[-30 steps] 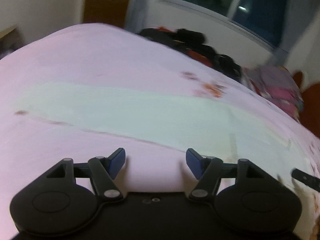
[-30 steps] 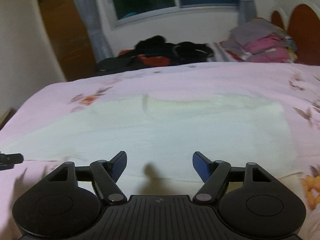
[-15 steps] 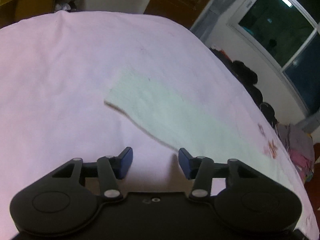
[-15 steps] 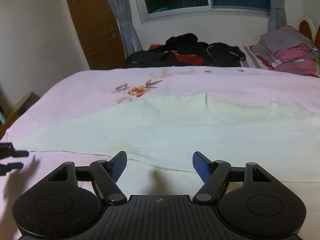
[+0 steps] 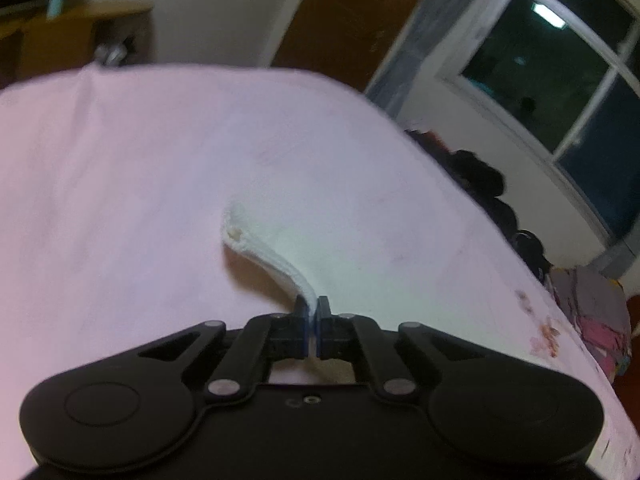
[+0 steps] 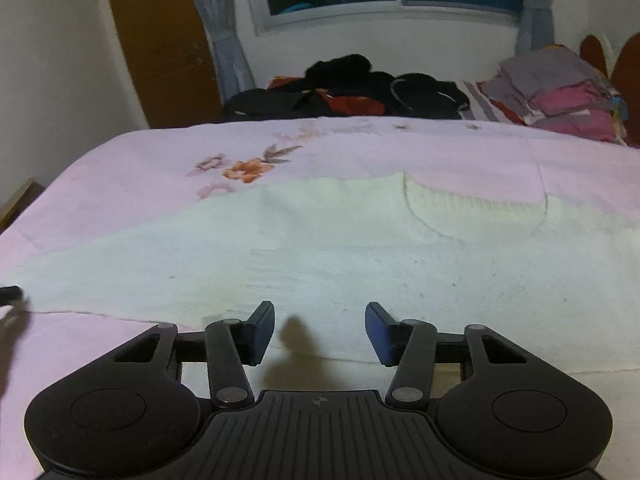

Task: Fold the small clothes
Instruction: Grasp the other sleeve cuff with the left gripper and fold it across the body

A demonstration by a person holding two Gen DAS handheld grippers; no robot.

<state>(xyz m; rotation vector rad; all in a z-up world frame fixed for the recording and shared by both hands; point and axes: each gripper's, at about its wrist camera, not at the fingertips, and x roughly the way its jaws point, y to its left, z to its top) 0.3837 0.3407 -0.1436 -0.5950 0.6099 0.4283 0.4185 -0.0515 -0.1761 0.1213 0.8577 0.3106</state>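
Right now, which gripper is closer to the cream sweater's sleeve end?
Left. The left gripper is shut on the cream sweater at its sleeve end; the right gripper, closing, hangs over the body's near hem.

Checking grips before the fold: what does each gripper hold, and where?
Left gripper pinches the cream knit garment at its edge. Right gripper, closing, holds nothing yet.

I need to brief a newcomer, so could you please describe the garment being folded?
On the pink floral bedspread, nearer than the dark clothes heap, lies a cream knitted garment. It alone is pale, ribbed and spread flat.
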